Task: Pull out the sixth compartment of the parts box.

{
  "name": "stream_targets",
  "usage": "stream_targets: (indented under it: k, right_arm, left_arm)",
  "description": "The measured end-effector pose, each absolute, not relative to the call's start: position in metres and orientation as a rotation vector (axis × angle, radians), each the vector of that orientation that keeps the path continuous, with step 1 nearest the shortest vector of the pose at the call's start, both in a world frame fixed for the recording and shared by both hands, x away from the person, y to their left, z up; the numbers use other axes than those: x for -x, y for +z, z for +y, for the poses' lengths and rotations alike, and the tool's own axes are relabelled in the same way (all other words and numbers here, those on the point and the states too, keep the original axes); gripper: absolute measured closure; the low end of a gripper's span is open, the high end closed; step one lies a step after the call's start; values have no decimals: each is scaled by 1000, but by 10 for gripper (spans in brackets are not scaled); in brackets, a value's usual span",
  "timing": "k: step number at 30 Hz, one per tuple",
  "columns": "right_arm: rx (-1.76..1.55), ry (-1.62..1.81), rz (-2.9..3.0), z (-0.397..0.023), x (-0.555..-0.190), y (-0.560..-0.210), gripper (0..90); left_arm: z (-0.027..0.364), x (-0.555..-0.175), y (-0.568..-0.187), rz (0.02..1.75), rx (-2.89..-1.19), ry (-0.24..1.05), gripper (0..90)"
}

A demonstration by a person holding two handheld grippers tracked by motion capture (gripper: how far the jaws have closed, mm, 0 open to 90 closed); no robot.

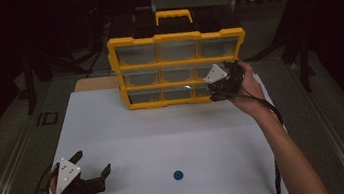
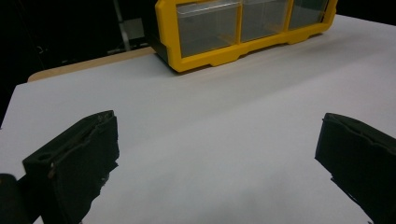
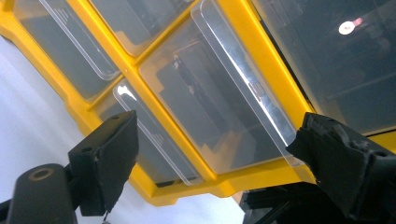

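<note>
High view shows the right gripper (image 1: 222, 83), jaws open, at the lower right drawer (image 3: 210, 121) of the yellow organizer (image 1: 175, 38); it looks unopened. Left gripper (image 1: 89, 164) waits open, blue cap (image 1: 179, 175) nearby on the worktop (image 1: 164, 133).

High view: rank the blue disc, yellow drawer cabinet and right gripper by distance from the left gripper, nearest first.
From the left gripper:
1. Blue disc, to its right on the near edge.
2. Yellow drawer cabinet, at the back.
3. Right gripper, at the cabinet's lower right corner.

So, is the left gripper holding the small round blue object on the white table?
No, the left gripper is open and empty, apart from the small round blue object.
</note>
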State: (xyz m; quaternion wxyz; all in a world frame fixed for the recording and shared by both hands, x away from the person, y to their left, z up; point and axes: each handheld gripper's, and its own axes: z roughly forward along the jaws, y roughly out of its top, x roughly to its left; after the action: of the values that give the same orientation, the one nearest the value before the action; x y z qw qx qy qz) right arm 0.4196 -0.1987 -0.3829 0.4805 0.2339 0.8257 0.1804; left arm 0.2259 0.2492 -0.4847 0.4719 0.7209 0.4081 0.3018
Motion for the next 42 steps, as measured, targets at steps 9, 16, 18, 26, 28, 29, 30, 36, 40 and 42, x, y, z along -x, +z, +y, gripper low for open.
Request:
stream_targets:
  k: [9, 16, 18, 26, 28, 29, 30, 36, 40, 42]
  right_arm:
    - [-491, 362, 1988, -195, -421, -386, 129]
    - [-457, 310, 1962, -195, -422, -390, 135]
    - [-430, 268, 1956, -194, -422, -392, 136]
    - [-359, 194, 1919, -190, -423, -391, 152]
    - [-326, 169, 1898, -189, -423, -391, 163]
    - [-318, 163, 1903, -189, -423, -391, 163]
    - [-316, 158, 1897, -188, -423, -392, 163]
    - [-258, 101, 1868, -185, -425, -394, 176]
    - [-233, 72, 1850, -184, -426, -397, 182]
    - [-218, 55, 1833, -184, -427, -398, 182]
  left_arm:
    - [249, -226, -485, 1001, -1766, 739, 0]
    - [249, -227, -485, 1001, -1769, 738, 0]
    - [249, -227, -485, 1001, -1768, 738, 0]
    - [249, -227, -485, 1002, -1768, 738, 0]
    - [249, -227, -485, 1002, -1766, 739, 0]
    - [250, -227, -485, 1002, -1767, 740, 0]
    - [250, -227, -485, 1002, -1767, 740, 0]
    - [249, -226, -485, 1002, -1766, 741, 0]
    - [250, -226, -485, 1002, -1766, 741, 0]
    - [249, -226, -485, 1003, -1766, 740, 0]
